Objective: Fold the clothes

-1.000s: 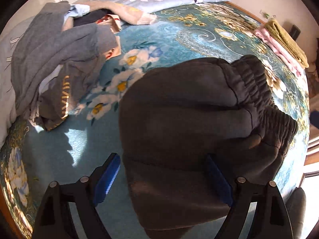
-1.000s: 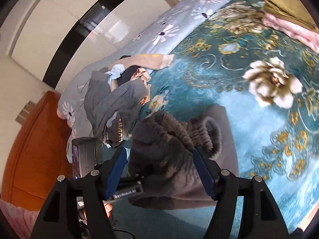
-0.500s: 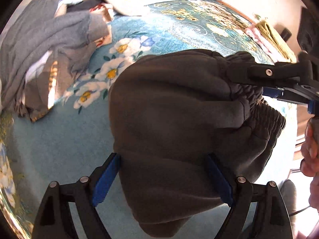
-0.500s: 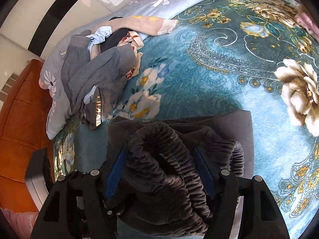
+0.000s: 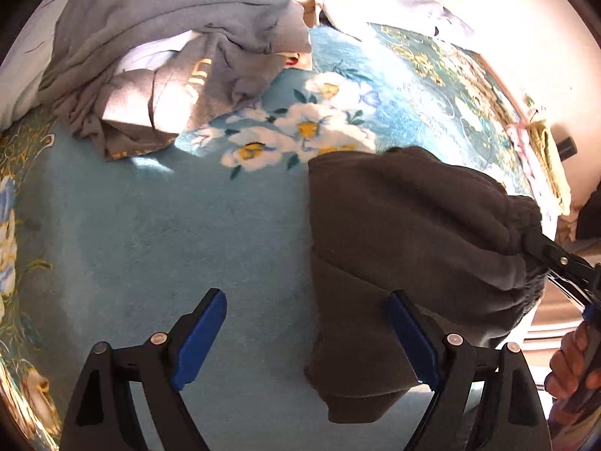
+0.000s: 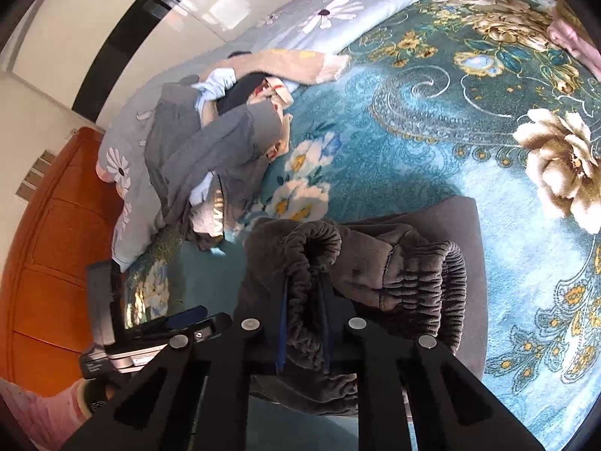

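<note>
Dark grey trousers (image 5: pixel 405 225) lie folded on the teal flowered bedspread (image 5: pixel 169 244). My left gripper (image 5: pixel 308 338) is open at their left edge; its right pad (image 5: pixel 413 338) rests over the cloth and its left pad sits over bare bedspread. In the right wrist view my right gripper (image 6: pixel 303 315) is shut on the trousers' ribbed elastic waistband (image 6: pixel 311 248), which bunches up between the blue pads. The same gripper shows at the right edge of the left wrist view (image 5: pixel 563 263), clamped on the waistband, with a hand (image 5: pixel 571 360) below it.
A heap of unfolded grey clothes (image 5: pixel 169 56) (image 6: pixel 210 158) lies at the head of the bed. A folded pink and olive stack (image 5: pixel 541 150) sits at the far side. A daisy-print quilt (image 6: pixel 338 11) and a wooden headboard (image 6: pixel 49 244) border the bed.
My right gripper has gone from open around the waistband to shut on it. My left gripper has slid left, so the trousers now lie mostly to its right.
</note>
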`<action>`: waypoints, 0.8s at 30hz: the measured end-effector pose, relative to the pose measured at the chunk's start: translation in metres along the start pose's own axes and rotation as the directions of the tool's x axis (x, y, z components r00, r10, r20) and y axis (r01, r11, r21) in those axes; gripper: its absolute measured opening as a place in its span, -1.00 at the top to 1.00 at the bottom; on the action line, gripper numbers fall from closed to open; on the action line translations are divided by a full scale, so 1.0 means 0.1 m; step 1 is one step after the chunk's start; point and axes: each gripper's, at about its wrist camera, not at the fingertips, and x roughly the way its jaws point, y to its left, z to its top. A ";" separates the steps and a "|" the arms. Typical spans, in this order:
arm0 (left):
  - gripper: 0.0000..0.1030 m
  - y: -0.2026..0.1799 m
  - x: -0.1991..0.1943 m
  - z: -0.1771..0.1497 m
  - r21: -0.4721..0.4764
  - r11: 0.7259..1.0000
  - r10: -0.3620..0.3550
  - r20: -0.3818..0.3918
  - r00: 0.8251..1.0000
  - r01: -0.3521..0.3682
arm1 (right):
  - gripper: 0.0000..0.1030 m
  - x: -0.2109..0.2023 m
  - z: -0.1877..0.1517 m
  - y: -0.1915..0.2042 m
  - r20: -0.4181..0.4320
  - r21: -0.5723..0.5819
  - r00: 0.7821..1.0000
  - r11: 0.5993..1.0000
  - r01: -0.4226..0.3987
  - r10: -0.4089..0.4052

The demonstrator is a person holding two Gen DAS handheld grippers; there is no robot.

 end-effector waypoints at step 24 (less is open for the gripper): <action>-0.75 -0.36 0.29 -0.15 0.050 0.990 -0.123 -0.120 0.985 0.130 | 0.69 -0.17 -0.22 -1.19 0.032 0.349 0.988 0.928 0.130 -0.150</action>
